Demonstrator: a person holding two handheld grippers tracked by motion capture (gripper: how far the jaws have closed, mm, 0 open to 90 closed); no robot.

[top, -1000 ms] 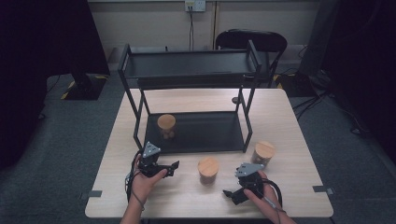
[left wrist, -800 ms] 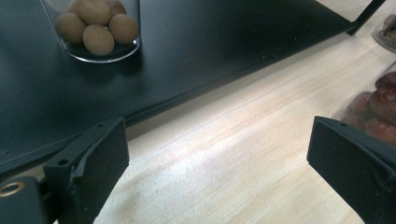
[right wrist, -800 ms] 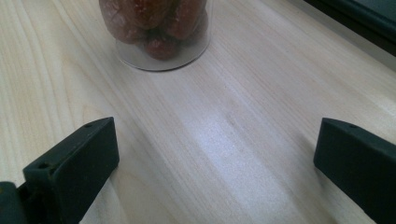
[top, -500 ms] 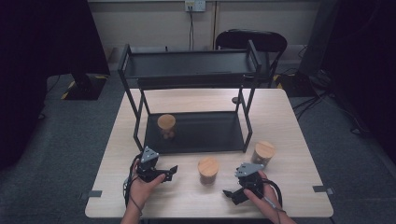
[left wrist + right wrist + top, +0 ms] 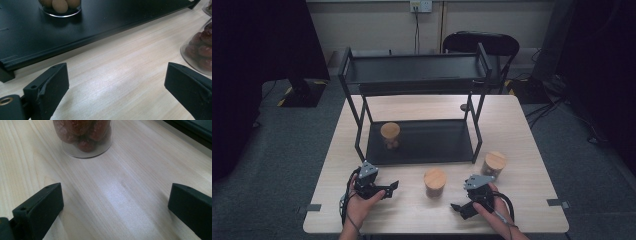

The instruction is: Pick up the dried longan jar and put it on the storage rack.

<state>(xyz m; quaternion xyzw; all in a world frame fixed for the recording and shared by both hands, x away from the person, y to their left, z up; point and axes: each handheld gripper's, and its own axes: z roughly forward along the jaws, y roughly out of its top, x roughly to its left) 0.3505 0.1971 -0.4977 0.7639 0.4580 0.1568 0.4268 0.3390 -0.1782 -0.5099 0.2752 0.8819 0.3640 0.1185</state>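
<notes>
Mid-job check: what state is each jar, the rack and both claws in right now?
Left claw: open, empty.
Right claw: open, empty.
Middle jar: upright on table, lidded.
Right jar: upright on table, lidded.
Jar on rack: upright on lower shelf, lidded.
Rack: standing, top shelf bare.

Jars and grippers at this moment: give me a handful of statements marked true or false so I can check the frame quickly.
1. Three lidded jars are in the scene. True: the jar on the rack's lower shelf, the middle jar and the right jar.
2. The left gripper is shut on the middle jar. False: its jaws are open with bare table between them.
3. The right gripper holds nothing. True: open jaws, the jar ahead of them.
4. The rack's top shelf carries a jar. False: no jar stands on it.
5. The middle jar stands inside the rack. False: it stands on the table in front of it.
</notes>
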